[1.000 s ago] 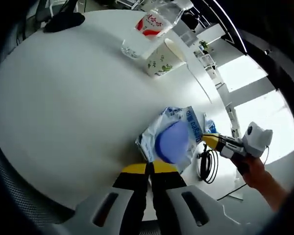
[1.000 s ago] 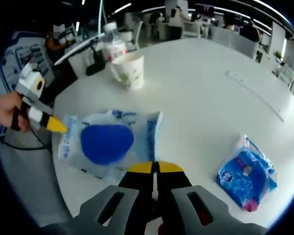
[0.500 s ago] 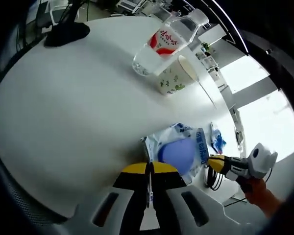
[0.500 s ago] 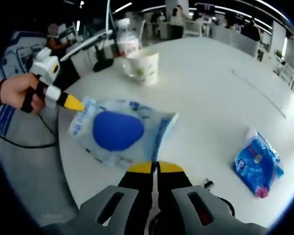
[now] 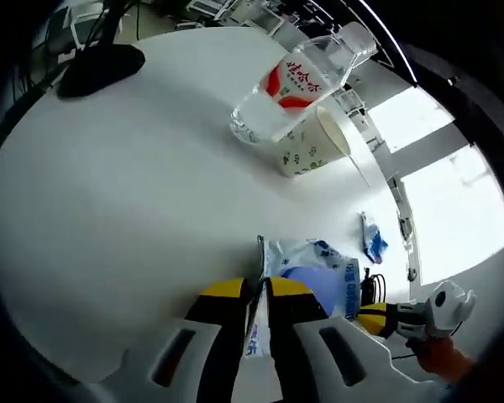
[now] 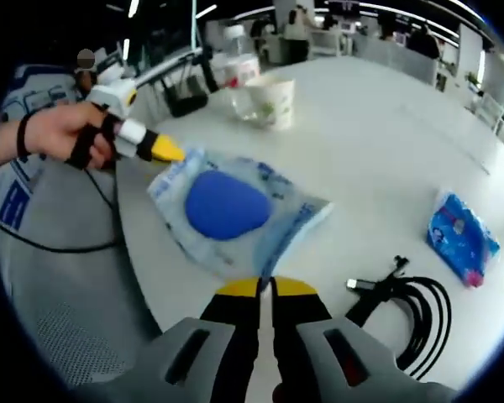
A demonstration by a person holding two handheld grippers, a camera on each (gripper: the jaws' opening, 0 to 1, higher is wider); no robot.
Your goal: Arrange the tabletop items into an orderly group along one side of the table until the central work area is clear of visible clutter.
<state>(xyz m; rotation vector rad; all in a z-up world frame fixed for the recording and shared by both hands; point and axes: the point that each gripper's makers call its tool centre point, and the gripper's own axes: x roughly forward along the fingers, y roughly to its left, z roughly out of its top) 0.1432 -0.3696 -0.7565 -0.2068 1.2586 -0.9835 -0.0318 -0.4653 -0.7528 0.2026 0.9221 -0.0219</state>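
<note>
Both grippers have lifted the clear pouch [image 6: 235, 210] with the blue pad inside off the table since a second ago, one pinching each end.

In the right gripper view the right gripper [image 6: 265, 288] at bottom center has its yellow-tipped jaws pressed on the near edge of the pouch, and the left gripper [image 6: 164, 151], held in a hand [image 6: 63, 138] at upper left, pinches the far end, so the pouch hangs stretched above the white table [image 6: 361, 151]. In the left gripper view the pouch's edge sits between the left gripper's own jaws at bottom center. A small blue packet [image 6: 462, 238] lies at right, a coiled black cable [image 6: 407, 311] at lower right, well apart from the paper cup [image 6: 273, 102] and water bottle [image 6: 239, 71] standing just beside each other at top.
</note>
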